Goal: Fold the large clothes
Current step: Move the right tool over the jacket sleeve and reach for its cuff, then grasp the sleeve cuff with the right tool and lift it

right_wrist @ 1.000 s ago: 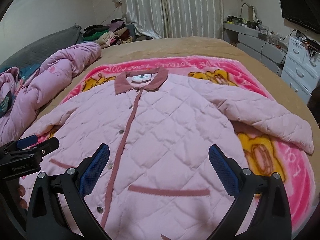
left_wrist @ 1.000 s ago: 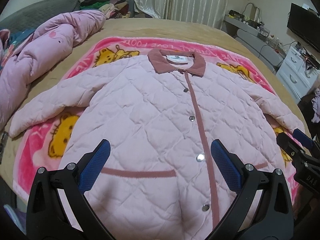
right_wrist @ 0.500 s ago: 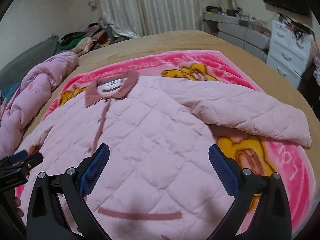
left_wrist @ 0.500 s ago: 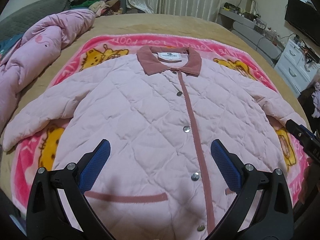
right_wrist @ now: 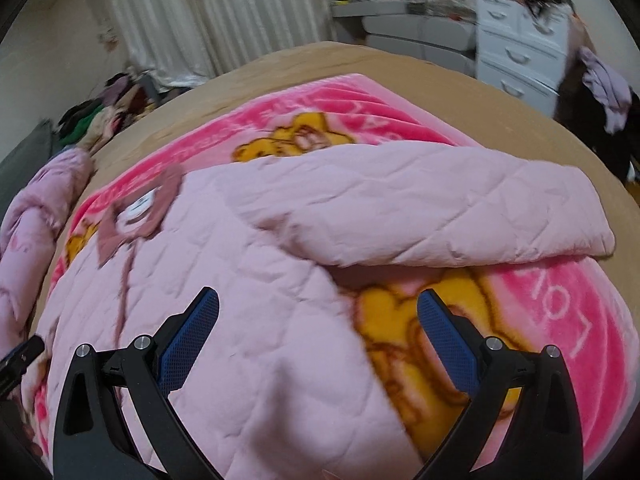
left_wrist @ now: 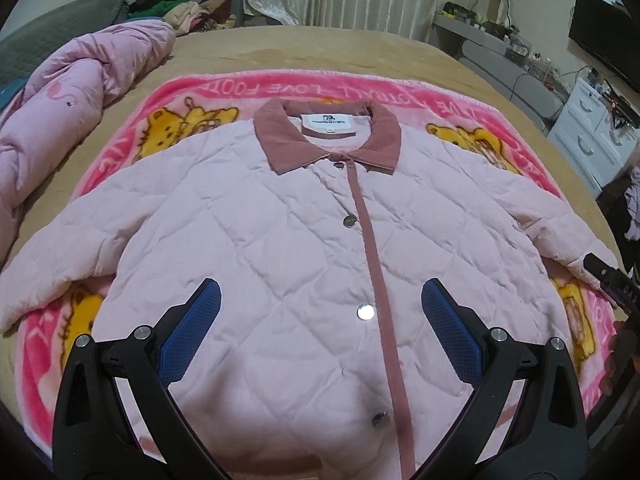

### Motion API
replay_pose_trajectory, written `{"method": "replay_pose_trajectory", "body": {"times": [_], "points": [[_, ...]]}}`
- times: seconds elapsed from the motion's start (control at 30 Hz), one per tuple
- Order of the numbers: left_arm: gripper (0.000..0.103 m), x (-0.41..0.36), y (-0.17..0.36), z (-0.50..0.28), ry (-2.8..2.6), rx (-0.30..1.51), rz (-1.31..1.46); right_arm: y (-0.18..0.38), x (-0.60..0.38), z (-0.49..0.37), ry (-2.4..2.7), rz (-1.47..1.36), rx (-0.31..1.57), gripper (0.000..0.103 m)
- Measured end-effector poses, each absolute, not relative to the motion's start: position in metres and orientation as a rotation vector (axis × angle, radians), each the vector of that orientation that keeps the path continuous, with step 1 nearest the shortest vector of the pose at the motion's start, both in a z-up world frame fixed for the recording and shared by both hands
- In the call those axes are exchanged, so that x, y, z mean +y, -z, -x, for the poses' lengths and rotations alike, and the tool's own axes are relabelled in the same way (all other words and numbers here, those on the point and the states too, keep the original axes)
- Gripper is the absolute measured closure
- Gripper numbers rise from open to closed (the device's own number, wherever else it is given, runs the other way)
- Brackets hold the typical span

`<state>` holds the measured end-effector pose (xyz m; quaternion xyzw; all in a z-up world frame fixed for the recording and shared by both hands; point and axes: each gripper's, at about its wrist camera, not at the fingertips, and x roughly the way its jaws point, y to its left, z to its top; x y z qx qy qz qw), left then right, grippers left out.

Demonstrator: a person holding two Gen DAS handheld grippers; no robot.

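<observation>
My jacket [left_wrist: 280,248] lies flat on the bed [left_wrist: 320,52], collar toward its far edge; both my tools, left tool [left_wrist: 320,320] and right tool [right_wrist: 318,328], hover spread

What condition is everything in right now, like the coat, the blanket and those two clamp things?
Quilted jacket: spread flat, front up, snapped shut, sleeves out to both sides.
Collar: folded down, label showing.
Cartoon blanket: laid flat under the jacket.
Pink comforter: bunched up at the bed's edge.
Left gripper: open, holding nothing.
Right gripper: open, holding nothing.
White drawers: closed.
</observation>
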<state>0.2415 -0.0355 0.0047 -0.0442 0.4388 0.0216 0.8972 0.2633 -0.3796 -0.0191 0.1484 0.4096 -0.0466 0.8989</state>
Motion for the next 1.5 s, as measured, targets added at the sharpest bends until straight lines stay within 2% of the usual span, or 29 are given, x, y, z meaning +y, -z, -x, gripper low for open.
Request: {"method": "replay_pose_trajectory", "body": {"times": [0.83, 1.43, 1.47, 1.5], "points": [[0.009, -0.055, 0.035, -0.301, -0.042, 1.005, 0.027, 0.092, -0.538, -0.289, 0.477, -0.695, 0.894, 0.004], [0.009, -0.047, 0.025, -0.314, -0.087, 1.011, 0.037, 0.109, -0.635, -0.304, 0.562, -1.003, 0.701, 0.004], [0.009, -0.047, 0.023, -0.315, -0.089, 1.015, 0.033, 0.107, -0.635, -0.302, 0.558, -0.992, 0.689, 0.004], [0.009, -0.047, 0.02, -0.317, -0.09, 1.023, 0.027, 0.104, -0.633, -0.303, 0.549, -0.974, 0.669, 0.009]]}}
